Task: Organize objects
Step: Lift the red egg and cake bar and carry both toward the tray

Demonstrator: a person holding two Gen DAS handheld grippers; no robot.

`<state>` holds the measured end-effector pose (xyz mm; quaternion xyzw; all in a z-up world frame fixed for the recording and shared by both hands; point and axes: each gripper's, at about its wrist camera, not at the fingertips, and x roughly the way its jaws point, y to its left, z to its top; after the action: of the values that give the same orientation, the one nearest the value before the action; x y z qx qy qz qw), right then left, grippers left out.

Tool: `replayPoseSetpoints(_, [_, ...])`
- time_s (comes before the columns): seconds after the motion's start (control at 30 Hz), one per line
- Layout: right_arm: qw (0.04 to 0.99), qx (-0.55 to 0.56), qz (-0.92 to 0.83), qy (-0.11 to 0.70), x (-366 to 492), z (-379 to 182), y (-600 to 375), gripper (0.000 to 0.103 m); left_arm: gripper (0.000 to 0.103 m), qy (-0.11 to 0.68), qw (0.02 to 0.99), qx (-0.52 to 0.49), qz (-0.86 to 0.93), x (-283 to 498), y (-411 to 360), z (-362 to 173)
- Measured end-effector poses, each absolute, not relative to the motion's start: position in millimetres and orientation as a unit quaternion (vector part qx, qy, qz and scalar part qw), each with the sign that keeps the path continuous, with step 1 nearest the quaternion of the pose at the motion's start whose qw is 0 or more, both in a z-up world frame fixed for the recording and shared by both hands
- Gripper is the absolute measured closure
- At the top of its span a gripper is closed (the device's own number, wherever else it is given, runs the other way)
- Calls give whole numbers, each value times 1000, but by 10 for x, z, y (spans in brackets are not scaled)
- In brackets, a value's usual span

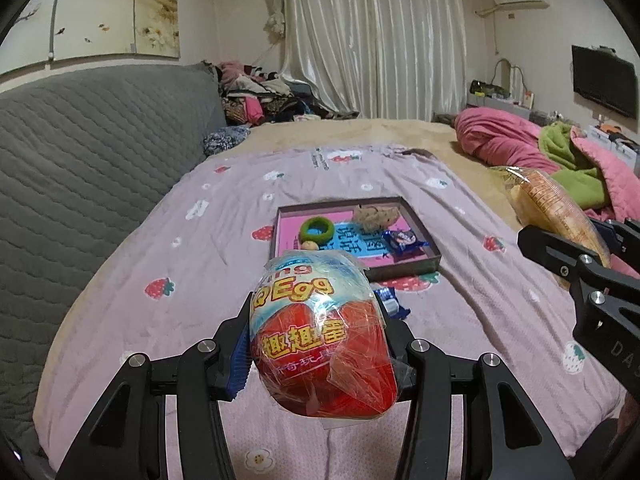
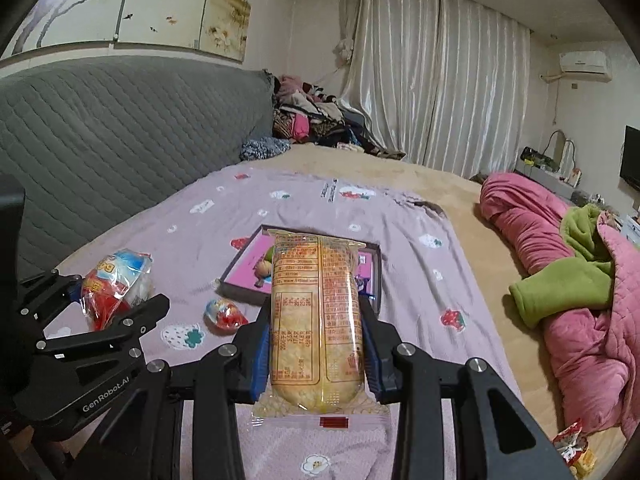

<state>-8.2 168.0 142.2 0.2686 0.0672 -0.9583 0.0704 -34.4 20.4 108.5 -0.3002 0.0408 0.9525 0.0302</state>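
— What has the left gripper point(image 1: 316, 344) got?

— It's pinching a wrapped toy egg point(image 1: 320, 332) between its pads, held above the lilac blanket point(image 1: 160, 240).

— And the right gripper point(image 2: 316, 344)?

— Clamped on a long cracker packet point(image 2: 316, 312), also in the air. The shallow box point(image 1: 424, 236) lies ahead (green ring point(image 1: 317, 230) inside) — a smaller egg point(image 2: 225, 315) sits on the blanket near it.

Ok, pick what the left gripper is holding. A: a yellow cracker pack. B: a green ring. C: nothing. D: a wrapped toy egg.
D: the left gripper is shut on the toy egg, red and white in clear wrap, while the cracker pack sits in the right gripper and the green ring lies in the tray.
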Motion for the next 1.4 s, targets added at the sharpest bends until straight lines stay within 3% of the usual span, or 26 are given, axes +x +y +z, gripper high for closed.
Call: replayPoseSetpoints(1.4, [77,236,-967,56,-975,1581,1884,65,51,76,4,-269,960,-1480,248,1439])
